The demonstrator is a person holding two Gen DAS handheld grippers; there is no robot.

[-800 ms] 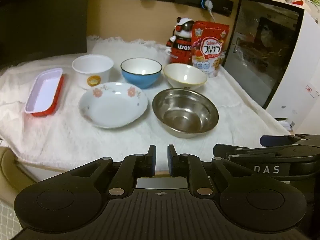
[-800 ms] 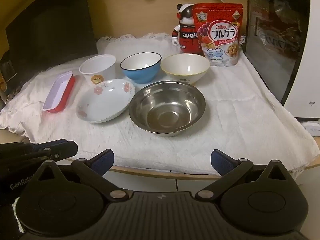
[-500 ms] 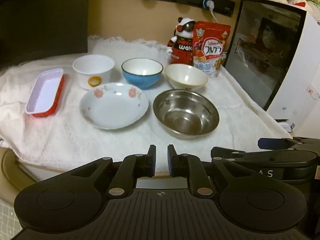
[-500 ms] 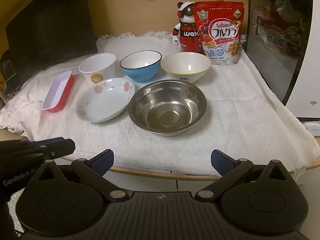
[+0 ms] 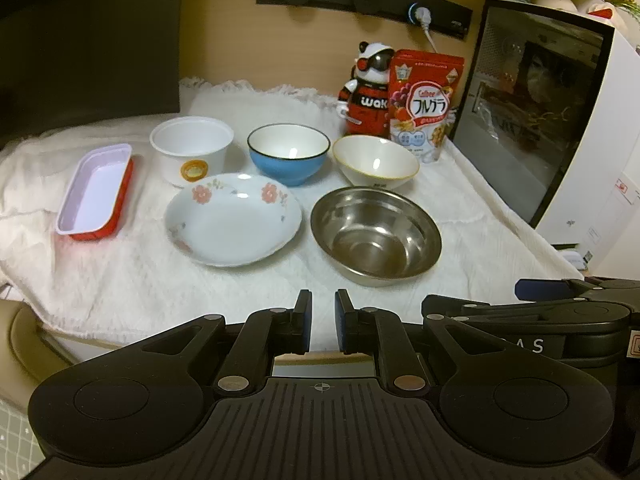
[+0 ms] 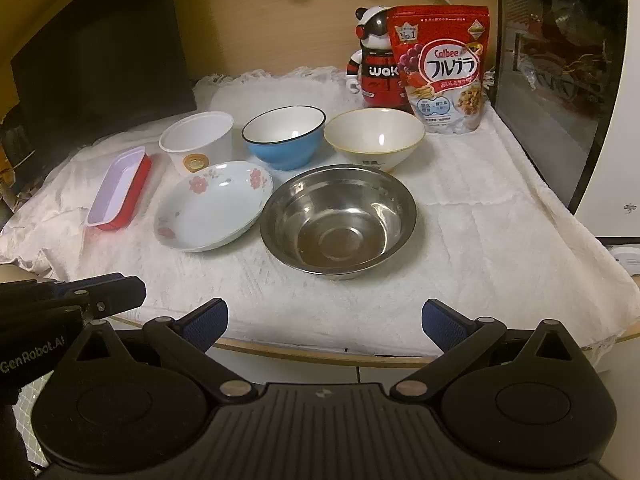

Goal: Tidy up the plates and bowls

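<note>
Nearest, the left gripper (image 5: 322, 322) is held with jaws closed on nothing, and the right gripper (image 6: 325, 322) with jaws wide open, both short of the worktop (image 6: 500, 240). Nothing is yet stacked: steel bowl (image 6: 338, 220) and plate (image 6: 212, 204) lie in front; cup (image 6: 198, 140), blue bowl (image 6: 284, 136) and cream bowl (image 6: 374, 136) behind. The worktop's far edge is hidden by cloth.

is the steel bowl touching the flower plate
Apart. In the left wrist view a strip of white cloth shows plainly between the steel bowl and the flower plate; their rims do not meet.
</note>
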